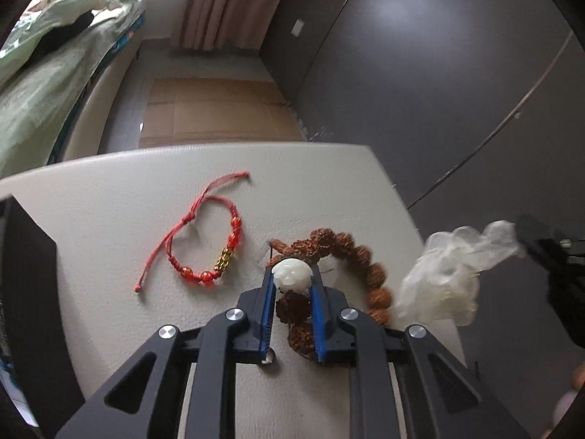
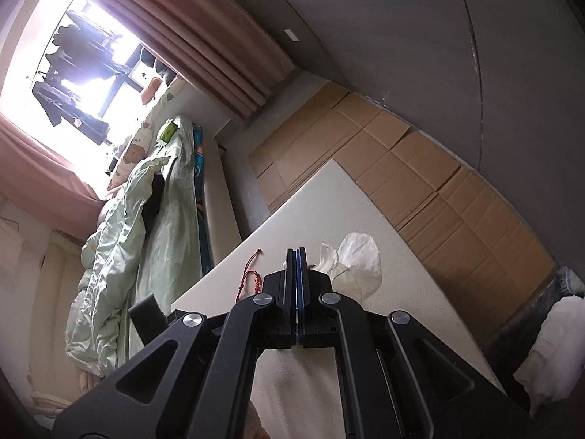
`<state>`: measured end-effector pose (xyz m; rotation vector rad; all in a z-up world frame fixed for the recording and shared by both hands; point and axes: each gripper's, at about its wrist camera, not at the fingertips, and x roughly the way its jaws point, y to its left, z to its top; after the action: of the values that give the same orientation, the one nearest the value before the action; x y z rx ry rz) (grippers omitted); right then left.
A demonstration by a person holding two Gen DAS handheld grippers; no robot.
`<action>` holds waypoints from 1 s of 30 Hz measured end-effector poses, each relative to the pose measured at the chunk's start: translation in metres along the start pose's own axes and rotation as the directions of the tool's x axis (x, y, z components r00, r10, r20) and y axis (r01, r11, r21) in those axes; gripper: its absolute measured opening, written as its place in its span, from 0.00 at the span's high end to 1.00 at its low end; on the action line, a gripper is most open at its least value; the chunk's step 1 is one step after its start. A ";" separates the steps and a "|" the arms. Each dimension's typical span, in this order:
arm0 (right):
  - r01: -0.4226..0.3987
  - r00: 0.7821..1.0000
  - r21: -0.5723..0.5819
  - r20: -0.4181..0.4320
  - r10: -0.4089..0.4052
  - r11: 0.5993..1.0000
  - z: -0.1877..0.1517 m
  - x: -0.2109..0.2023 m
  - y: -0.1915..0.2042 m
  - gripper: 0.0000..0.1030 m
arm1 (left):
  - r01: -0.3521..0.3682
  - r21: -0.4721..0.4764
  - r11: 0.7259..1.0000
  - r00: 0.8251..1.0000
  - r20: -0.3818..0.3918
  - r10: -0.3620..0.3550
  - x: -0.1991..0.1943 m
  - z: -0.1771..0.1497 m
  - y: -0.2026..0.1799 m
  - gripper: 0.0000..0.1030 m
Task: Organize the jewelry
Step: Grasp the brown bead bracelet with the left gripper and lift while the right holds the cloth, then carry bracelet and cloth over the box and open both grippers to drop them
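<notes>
Brown seed bracelet (image 1: 360, 256) pinched at its white bead (image 1: 292, 273) by left gripper (image 1: 292, 278).

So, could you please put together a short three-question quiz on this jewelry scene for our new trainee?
1. True or false: the left gripper has its jaws closed on the white carved bead of the brown seed bracelet.
2. What is the right gripper pinching? A) the red cord bracelet B) the thin translucent bag C) nothing
3. Fill in: on the white table, the red cord bracelet lies to the ____ of the brown seed bracelet in the left wrist view.

Key: 1 true; 2 B; 3 left.
</notes>
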<state>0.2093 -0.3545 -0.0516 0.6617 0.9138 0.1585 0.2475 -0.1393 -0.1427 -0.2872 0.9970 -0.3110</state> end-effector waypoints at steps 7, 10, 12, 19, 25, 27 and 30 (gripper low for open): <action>-0.029 0.999 -0.012 0.014 0.029 0.999 -0.007 -0.002 0.010 0.98 | 0.059 0.033 0.998 0.994 0.089 -0.061 -0.054 0.009 -0.010 0.85; -0.055 0.998 -0.015 0.033 0.055 0.998 -0.009 -0.006 0.013 0.98 | 0.070 0.032 0.997 0.989 0.128 -0.073 -0.077 0.012 -0.006 0.85; -0.077 0.996 -0.020 0.037 0.078 0.997 -0.011 -0.008 0.016 0.98 | 0.075 0.030 0.997 0.985 0.155 -0.079 -0.094 0.013 -0.003 0.85; -0.174 0.983 -0.068 0.047 0.178 0.982 -0.024 -0.011 0.038 0.98 | 0.081 0.014 0.997 0.964 0.254 -0.082 -0.157 0.015 0.014 0.85; -0.312 0.950 -0.094 0.006 0.314 0.946 -0.040 -0.006 0.064 0.98 | 0.051 -0.041 0.998 0.947 0.320 -0.036 -0.200 0.011 0.044 0.85; -0.343 0.939 -0.100 -0.008 0.344 0.934 -0.045 -0.004 0.072 0.98 | 0.038 -0.068 0.997 0.943 0.333 -0.013 -0.212 0.007 0.057 0.85; -0.412 0.911 -0.107 -0.053 0.409 0.905 -0.057 0.002 0.090 0.98 | 0.027 -0.113 0.993 0.938 0.346 0.014 -0.228 0.000 0.079 0.85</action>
<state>0.1795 -0.2560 -0.0244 0.7387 0.7758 0.5967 0.1421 0.0205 0.0041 -0.4361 0.6663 -0.1990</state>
